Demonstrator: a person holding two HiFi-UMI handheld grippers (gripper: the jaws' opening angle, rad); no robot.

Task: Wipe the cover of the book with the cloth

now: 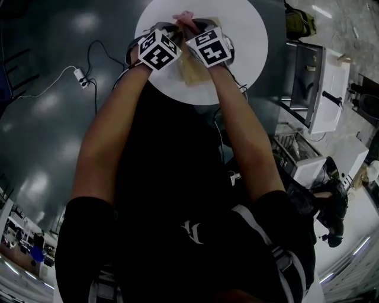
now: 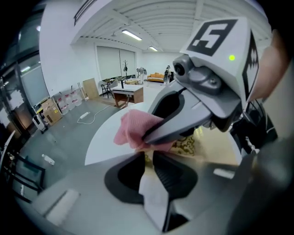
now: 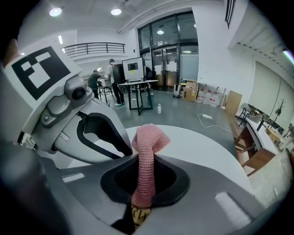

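Qty: cloth (image 3: 146, 137) x1, pink. book (image 1: 192, 72) x1. Round white table (image 1: 249, 35) x1. Claws x2: left claw (image 2: 148, 158), right claw (image 3: 147, 160). Marker cubes x2, 1 per claw: left cube (image 1: 157, 50), right cube (image 1: 208, 47). power strip (image 1: 80, 76) x1, on floor.

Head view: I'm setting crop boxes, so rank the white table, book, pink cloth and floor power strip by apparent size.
1. white table
2. book
3. pink cloth and power strip: both tiny, too alike to rank; the cloth is partly hidden.
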